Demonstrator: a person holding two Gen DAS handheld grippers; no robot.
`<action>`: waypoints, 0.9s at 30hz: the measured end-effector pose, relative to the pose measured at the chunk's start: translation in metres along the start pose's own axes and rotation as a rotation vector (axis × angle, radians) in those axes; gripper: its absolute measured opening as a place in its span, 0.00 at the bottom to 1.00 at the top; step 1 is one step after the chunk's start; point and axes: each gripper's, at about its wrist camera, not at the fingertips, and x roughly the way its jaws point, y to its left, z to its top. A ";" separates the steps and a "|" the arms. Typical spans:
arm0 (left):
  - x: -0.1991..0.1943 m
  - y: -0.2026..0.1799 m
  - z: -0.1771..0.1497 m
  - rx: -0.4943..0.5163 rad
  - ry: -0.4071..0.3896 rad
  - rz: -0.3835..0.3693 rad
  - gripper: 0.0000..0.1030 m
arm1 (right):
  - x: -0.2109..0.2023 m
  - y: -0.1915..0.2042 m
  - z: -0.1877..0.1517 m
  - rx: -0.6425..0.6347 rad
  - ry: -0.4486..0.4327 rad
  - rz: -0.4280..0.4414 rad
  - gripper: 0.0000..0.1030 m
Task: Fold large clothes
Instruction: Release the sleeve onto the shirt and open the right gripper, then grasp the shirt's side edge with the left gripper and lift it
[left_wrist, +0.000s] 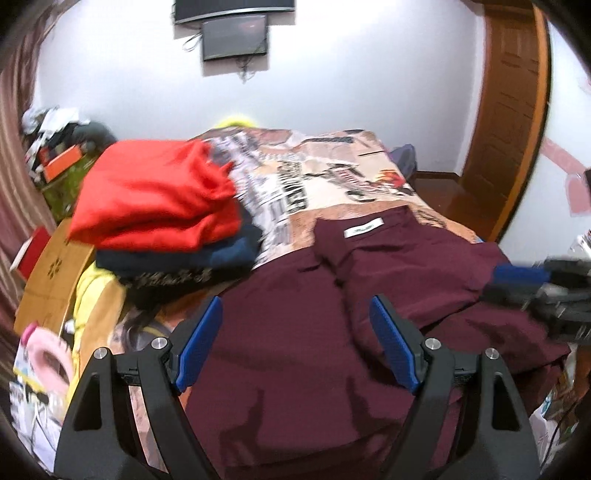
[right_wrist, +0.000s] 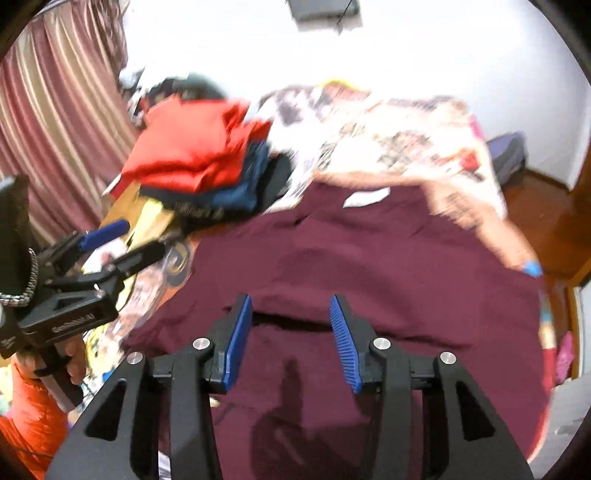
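A large maroon garment (left_wrist: 424, 258) lies spread over the near part of the bed, its collar and white label (left_wrist: 364, 223) towards the far side. My left gripper (left_wrist: 295, 301) hovers over its left part, jaws wide apart, nothing between the blue pads. My right gripper (right_wrist: 290, 299) hangs over the same maroon garment (right_wrist: 369, 258), just above a fold edge. Its jaws stand partly apart and the pads press on nothing. Each gripper shows in the other's view: the right gripper (left_wrist: 517, 280) at the cloth's right edge, the left gripper (right_wrist: 125, 240) at its left edge.
A stack of folded clothes (left_wrist: 155, 195), red on top of navy and black, sits on the bed's left side. The patterned bedsheet (left_wrist: 314, 166) shows beyond the garment. A wooden door (left_wrist: 509, 110) stands at right, a striped curtain (right_wrist: 55, 110) and clutter at left.
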 end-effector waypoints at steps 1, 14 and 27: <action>0.001 -0.008 0.003 0.015 -0.002 -0.007 0.79 | -0.009 -0.008 0.002 0.013 -0.026 -0.028 0.39; 0.065 -0.124 0.014 0.244 0.151 -0.179 0.79 | -0.069 -0.118 -0.012 0.208 -0.138 -0.332 0.47; 0.119 -0.173 -0.001 0.373 0.225 -0.169 0.81 | -0.049 -0.151 -0.045 0.276 -0.019 -0.326 0.47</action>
